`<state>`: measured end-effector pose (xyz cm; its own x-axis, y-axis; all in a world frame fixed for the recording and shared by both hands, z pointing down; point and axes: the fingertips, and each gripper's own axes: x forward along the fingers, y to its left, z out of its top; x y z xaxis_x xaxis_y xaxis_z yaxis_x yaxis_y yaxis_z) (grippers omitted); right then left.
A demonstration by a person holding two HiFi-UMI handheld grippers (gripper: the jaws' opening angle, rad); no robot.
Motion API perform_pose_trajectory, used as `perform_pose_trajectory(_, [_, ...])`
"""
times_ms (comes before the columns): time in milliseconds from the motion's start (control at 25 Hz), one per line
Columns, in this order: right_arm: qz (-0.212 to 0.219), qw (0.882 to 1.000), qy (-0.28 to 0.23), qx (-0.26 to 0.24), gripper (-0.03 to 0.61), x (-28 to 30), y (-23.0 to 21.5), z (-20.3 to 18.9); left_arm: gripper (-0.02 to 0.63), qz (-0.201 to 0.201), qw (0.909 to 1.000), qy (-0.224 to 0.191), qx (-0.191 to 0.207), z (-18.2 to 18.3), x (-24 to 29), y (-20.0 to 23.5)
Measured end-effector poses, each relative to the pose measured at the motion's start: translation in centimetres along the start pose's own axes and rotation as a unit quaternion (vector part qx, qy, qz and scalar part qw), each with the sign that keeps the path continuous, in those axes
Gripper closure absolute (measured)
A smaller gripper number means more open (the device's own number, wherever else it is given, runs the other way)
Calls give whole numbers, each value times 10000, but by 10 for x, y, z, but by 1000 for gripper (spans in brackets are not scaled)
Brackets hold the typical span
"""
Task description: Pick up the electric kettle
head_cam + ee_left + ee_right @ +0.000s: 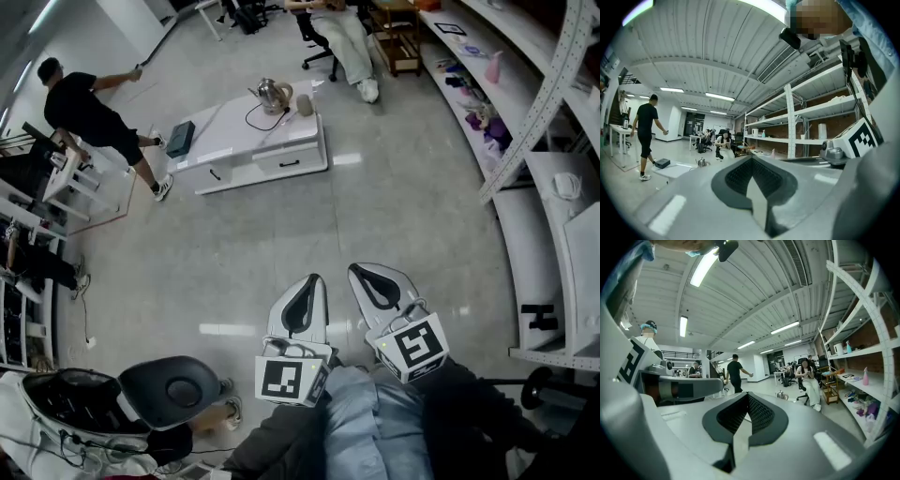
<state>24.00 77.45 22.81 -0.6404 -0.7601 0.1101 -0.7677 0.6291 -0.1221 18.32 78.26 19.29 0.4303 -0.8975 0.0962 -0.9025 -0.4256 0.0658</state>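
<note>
The left claw (307,291) and right claw (367,277) are both closed and empty, side by side. The kettle (273,94) stands on the table (234,136), well apart from them.

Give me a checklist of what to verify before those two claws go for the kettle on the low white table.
1. Kettle found: ok. The kettle stands on the low white table.
2. Kettle within reach: not ok. The left gripper and right gripper are far from it, across the floor.
3. Left gripper open for a grasp: not ok. Its jaws are together with nothing between them.
4. Right gripper open for a grasp: not ok. Its jaws are together and empty.
5. Black cord free of the kettle: cannot tell. It loops on the table right beside it.
</note>
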Motion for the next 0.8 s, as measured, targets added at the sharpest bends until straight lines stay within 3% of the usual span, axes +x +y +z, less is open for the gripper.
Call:
perform_pose_trajectory(160, [249,9996,57,73,552,-2,-2,-7,612,74,9999,98,-79,-9,7,-6])
perform_pose_trajectory(400, [260,9995,45,161,554,19,-17,-4,612,172,9997,68,-146,-5,24,11])
perform_pose_trajectory(600, [201,9992,226,276,554,61,-32,-16,612,211,9996,62,-191,-8,53,51])
perform_pose_trajectory(800, [143,9983,446,348,554,121,-46,-19,612,-43,9997,-89,-222,-9,94,96])
